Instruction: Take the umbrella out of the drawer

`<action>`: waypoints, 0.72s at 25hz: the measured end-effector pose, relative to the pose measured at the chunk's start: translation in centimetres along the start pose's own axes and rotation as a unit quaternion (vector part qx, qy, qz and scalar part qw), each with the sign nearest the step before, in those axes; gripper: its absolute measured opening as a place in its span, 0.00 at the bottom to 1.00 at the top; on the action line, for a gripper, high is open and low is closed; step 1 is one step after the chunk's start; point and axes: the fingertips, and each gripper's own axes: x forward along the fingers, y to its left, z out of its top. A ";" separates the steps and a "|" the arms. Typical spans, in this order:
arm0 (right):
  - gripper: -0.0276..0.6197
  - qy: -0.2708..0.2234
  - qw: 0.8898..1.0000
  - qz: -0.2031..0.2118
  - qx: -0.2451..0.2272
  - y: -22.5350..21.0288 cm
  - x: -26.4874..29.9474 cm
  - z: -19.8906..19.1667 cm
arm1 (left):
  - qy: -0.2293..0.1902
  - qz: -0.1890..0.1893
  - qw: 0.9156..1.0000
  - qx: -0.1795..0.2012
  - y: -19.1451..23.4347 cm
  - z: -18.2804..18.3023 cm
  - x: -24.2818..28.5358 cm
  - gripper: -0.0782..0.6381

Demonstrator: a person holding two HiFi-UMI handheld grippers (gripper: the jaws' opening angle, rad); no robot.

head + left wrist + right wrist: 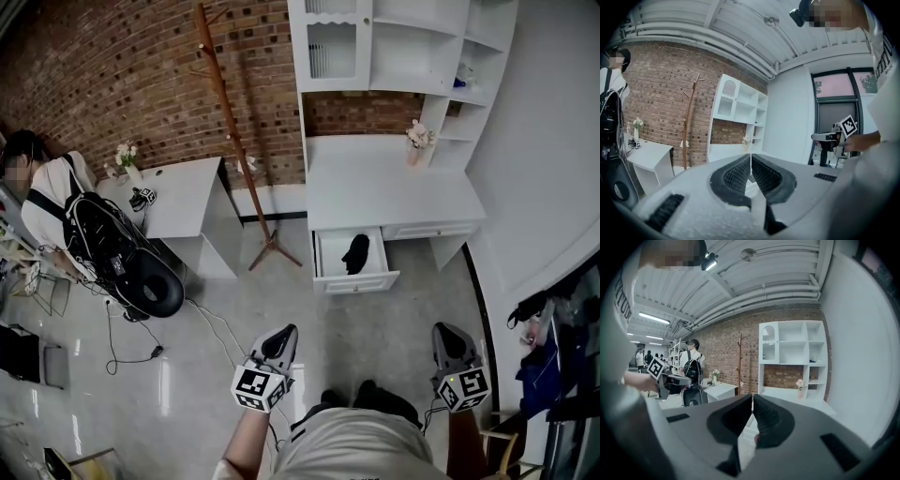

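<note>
The black folded umbrella [355, 253] is seen in the open white desk drawer [357, 281], well apart from both tools. The left gripper [284, 334] and right gripper [447, 330] are held closed and empty; one should be opened and aligned across the umbrella before descent.

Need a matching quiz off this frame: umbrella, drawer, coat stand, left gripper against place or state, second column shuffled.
1. umbrella
2. drawer
3. coat stand
4. left gripper

a. shut, nothing between the fingers
b. standing on the floor by the brick wall
c. pulled open under the white desk
d. lying inside the drawer

Pairs: 1-d, 2-c, 3-b, 4-a
</note>
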 end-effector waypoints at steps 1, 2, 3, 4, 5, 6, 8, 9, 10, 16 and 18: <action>0.09 0.001 1.000 0.001 0.000 -0.1 0.1 0.0 | 0.001 0.001 1.000 0.000 0.0 0.0 0.1 0.15; 0.09 0.002 1.000 0.003 0.001 -0.1 0.1 -0.1 | 0.002 0.002 1.000 -0.001 0.0 -0.1 0.1 0.15; 0.09 0.003 1.000 0.005 0.001 -0.2 0.2 -0.1 | 0.003 0.003 1.000 -0.001 0.0 -0.1 0.2 0.15; 0.09 0.003 1.000 0.007 0.001 -0.2 0.4 -0.1 | 0.004 0.004 1.000 -0.002 0.0 -0.1 0.2 0.15; 0.09 0.004 1.000 0.009 0.001 -0.4 0.5 0.0 | 0.004 0.005 1.000 -0.002 0.0 0.0 0.4 0.15; 0.09 0.004 1.000 0.011 0.001 -0.5 0.7 0.1 | 0.005 0.006 1.000 -0.002 0.0 0.1 0.6 0.15; 0.09 0.004 1.000 0.017 0.001 -0.9 1.2 0.1 | 0.006 0.010 1.000 -0.002 0.1 0.1 1.0 0.15; 0.09 0.004 1.000 0.021 0.002 -1.1 1.6 0.1 | 0.006 0.013 1.000 -0.002 0.1 0.1 1.2 0.15; 0.09 0.004 1.000 0.024 0.003 -1.4 1.9 0.0 | 0.006 0.016 1.000 -0.003 0.1 0.1 1.5 0.15; 0.09 0.006 0.999 0.047 0.005 -3.8 5.5 0.0 | 0.011 0.035 0.999 -0.006 0.8 0.7 4.4 0.15; 0.09 0.007 0.998 0.055 0.003 -4.7 6.9 0.3 | 0.011 0.039 0.999 -0.007 1.0 1.2 5.6 0.15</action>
